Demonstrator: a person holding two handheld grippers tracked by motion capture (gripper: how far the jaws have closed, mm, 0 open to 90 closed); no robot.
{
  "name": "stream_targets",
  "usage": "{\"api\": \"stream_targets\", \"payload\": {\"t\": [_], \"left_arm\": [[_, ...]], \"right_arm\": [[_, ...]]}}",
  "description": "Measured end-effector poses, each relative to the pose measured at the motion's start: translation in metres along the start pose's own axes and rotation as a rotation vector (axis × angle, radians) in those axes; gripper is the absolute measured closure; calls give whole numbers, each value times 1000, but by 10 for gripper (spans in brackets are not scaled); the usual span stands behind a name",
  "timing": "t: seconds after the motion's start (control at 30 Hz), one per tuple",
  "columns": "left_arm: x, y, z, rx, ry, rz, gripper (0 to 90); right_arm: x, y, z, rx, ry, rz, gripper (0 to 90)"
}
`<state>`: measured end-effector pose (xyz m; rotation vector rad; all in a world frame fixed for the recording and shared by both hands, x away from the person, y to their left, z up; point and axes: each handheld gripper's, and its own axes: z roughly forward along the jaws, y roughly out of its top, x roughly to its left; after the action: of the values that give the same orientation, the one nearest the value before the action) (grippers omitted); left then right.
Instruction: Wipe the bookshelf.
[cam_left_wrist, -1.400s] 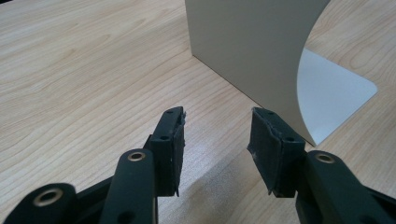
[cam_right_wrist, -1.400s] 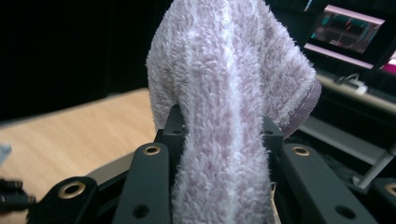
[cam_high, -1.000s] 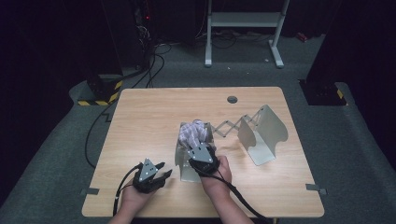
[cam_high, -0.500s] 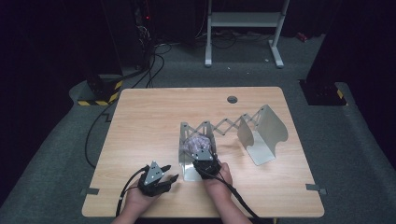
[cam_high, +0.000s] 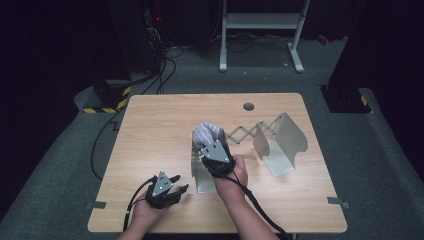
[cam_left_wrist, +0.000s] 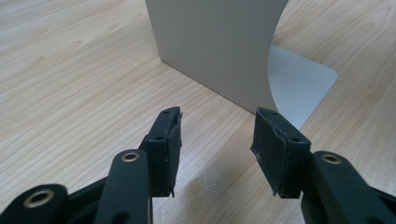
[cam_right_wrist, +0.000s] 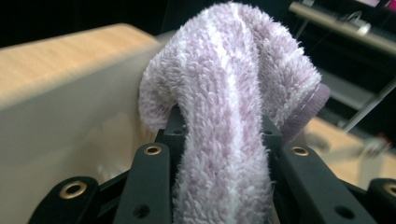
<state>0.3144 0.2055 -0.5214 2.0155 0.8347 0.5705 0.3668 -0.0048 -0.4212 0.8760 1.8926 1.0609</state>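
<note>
My right gripper (cam_high: 209, 145) is shut on a fluffy lilac-and-white striped sock (cam_high: 207, 132), held above the near plate (cam_high: 200, 176) of a grey metal expanding rack. In the right gripper view the sock (cam_right_wrist: 224, 93) bulges over both jaws, and the plate (cam_right_wrist: 56, 126) stands close at the left. My left gripper (cam_high: 179, 184) rests near the table's front left. Its jaws have just been closing a little, but it is still open with nothing between its fingers (cam_left_wrist: 168, 140). The rack plate (cam_left_wrist: 215, 46) stands just beyond them.
The rack's scissor link (cam_high: 244, 132) runs right to a second, larger plate (cam_high: 287, 137). A round cable hole (cam_high: 248, 106) sits near the far edge of the wooden table (cam_high: 150, 130). Black cables trail from both grippers over the front edge.
My right hand dipped toward the near plate with the sock, then lifted it up and away from me. The left hand stayed in place.
</note>
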Motion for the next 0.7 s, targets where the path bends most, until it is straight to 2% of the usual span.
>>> {"api": "stream_targets", "payload": {"t": [0.07, 0.17, 0.37, 0.47, 0.7], "left_arm": [[1, 0, 0, -2, 1, -5, 522], [1, -1, 0, 4, -3, -11, 526], [1, -1, -1, -2, 0, -9, 529], [1, -1, 0, 5, -3, -7, 528], [2, -1, 0, 4, 1, -8, 529]], "right_arm": [[3, -1, 3, 12, 4, 0, 672], [10, -14, 9, 50, 7, -19, 673], [18, -47, 29, 170, 40, -31, 672], [21, -60, 36, 213, 56, -20, 672], [25, -79, 44, 270, 100, -2, 670]]}}
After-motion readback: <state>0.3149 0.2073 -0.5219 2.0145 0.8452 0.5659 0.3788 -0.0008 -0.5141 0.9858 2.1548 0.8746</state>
